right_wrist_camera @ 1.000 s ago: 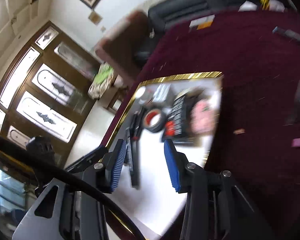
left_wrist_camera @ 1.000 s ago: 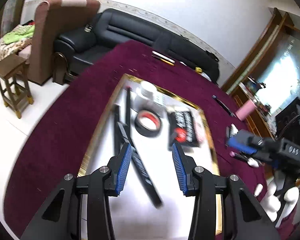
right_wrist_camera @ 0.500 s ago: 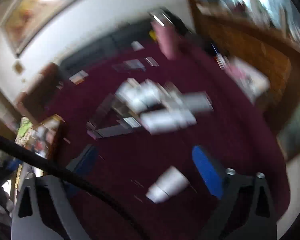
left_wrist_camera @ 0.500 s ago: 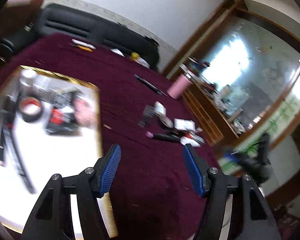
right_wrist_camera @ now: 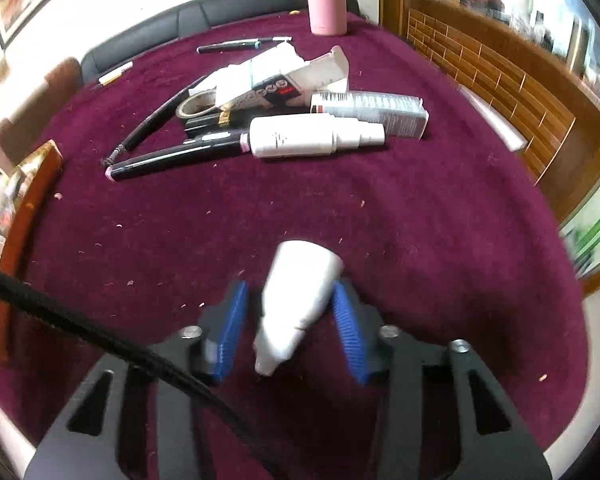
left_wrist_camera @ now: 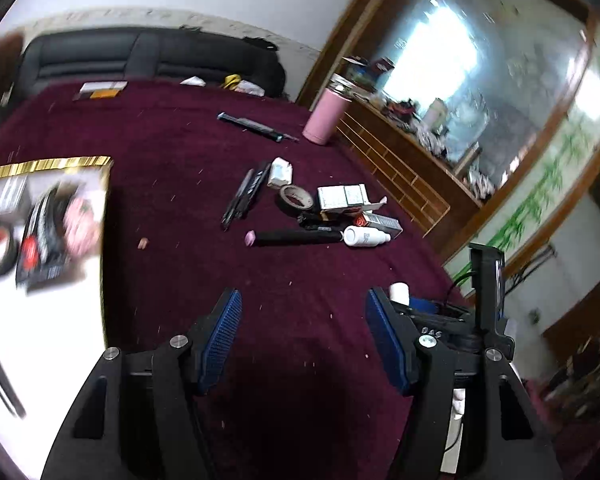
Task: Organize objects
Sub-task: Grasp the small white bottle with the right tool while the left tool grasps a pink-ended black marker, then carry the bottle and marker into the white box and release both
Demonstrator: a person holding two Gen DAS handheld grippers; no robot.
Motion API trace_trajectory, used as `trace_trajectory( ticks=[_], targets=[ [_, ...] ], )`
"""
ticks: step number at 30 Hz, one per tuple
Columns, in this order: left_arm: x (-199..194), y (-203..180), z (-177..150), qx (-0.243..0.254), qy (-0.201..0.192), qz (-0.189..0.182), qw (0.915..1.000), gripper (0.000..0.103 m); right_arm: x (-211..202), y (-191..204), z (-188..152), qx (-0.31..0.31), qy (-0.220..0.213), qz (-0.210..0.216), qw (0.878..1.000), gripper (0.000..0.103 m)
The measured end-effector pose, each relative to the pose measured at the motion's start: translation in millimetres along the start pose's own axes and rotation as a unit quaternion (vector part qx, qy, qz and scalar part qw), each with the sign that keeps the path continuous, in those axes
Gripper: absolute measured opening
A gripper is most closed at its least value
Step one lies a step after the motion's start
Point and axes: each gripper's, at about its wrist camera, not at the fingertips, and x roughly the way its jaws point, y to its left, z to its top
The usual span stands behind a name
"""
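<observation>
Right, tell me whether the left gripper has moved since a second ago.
Yes. The left gripper swung right, off the gold-edged tray onto bare maroon cloth; the tray now sits at the view's left edge.

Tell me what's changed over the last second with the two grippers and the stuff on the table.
Both grippers swung away from the gold-edged tray toward the clutter on the maroon cloth. The right gripper has just been closing around a small white bottle. The left gripper opened wider and holds nothing. The tray's contents and the pile stayed put.

Bottle [right_wrist_camera: 296, 296] between right claw [right_wrist_camera: 288, 320] pads; clutter pile [right_wrist_camera: 300, 108] beyond.
</observation>
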Motion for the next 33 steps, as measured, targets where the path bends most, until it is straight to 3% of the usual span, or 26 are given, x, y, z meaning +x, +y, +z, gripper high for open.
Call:
trace_trajectory(
  ticks=[2, 4, 7, 12, 17, 18, 20, 22, 25, 29, 33],
  targets=[
    [13.5, -10.7, 9.3, 0.031, 0.008, 0.001, 0.9995, 0.058, 1.3, -8.5, -1.1, 0.003, -0.005, 0.008, 1.0, 0.026],
    [38.0, -24.8, 19.6, 0.072, 0.026, 0.009, 0.997, 0.058, -3.9, -19.5, -2.8, 0.008, -0.009, 0.03, 0.999, 0.025],
    [78.3, -47.7, 29.3, 0.157, 0.055, 0.024, 0.9858, 0.058, -6.6, -30.7, -2.5, 0.004, -0.013, 0.065, 0.998, 0.025],
    [159.1, -65.1, 44.6, 0.299, 0.113, 0.073, 0.9449, 0.058, -7.7, -38.5, 3.6, 0.006, -0.017, 0.095, 0.995, 0.025],
    [214.3, -60.7, 40.0, 0.35, 0.176, 0.109, 0.9136, 0.058, -5.4, -45.4, 6.1, 0.018, -0.016, 0.123, 0.992, 0.025],
    [211.8, -62.4, 40.5, 0.348, 0.16, 0.101, 0.918, 0.057, -5.0, -46.0, 6.3, 0.02, -0.016, 0.126, 0.992, 0.025],
    [210.1, -62.9, 38.6, 0.329, 0.169, 0.1, 0.9236, 0.049, -5.2, -46.8, 6.3, 0.023, -0.016, 0.131, 0.991, 0.025],
    [209.7, -66.9, 34.2, 0.302, 0.18, 0.076, 0.9332, 0.015, -5.1, -46.6, 6.2, 0.024, -0.017, 0.133, 0.991, 0.025],
    [198.7, -74.0, 20.8, 0.282, 0.178, 0.067, 0.9404, 0.011, -5.7, -44.4, 5.6, 0.02, -0.018, 0.129, 0.991, 0.025],
    [170.4, -66.9, 9.5, 0.209, 0.16, 0.043, 0.9639, 0.011, -8.4, -37.6, 5.5, 0.005, -0.021, 0.112, 0.993, 0.025],
    [115.9, -52.7, 1.2, 0.13, 0.107, 0.02, 0.9856, 0.011, -15.7, -37.8, 4.5, 0.016, -0.02, 0.141, 0.99, 0.025]
  ],
)
